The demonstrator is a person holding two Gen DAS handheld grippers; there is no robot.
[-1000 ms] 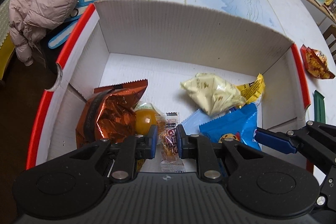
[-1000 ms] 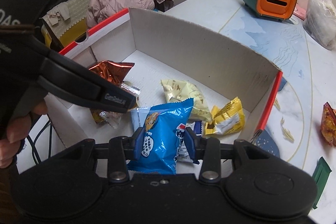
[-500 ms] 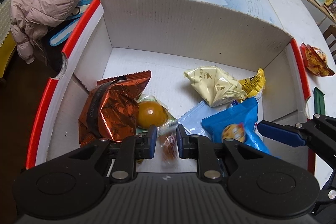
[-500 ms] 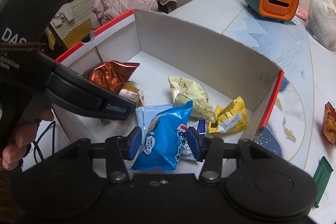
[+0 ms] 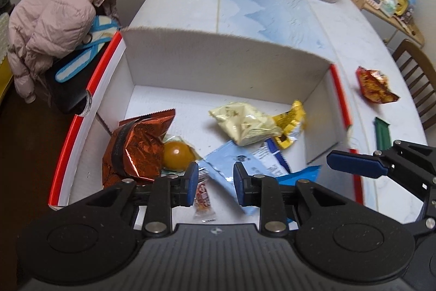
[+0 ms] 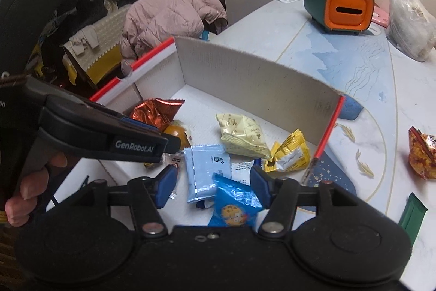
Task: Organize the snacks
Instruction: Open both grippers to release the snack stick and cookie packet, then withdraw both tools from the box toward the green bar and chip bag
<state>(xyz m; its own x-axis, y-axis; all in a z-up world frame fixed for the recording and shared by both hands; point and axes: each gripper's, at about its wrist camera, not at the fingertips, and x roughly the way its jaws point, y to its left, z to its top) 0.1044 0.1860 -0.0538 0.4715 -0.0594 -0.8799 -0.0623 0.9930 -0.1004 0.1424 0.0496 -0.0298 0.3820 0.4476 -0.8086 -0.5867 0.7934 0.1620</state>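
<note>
On our table (image 6: 395,89) stands the box (image 5: 218,56). Both jaws have just been opening, empty: left gripper (image 5: 214,183) over a candy (image 5: 203,198), right gripper (image 6: 214,186) over the blue bag (image 6: 234,209). Nearest outside, rightward: green bar (image 6: 411,217).

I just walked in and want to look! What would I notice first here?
Probably the big white cardboard box with red edges in the middle of the table, full of bright snack packets. A shiny copper packet lies at its left, a pale yellow packet near the middle. Behind the box stands a green and orange holder.
</note>
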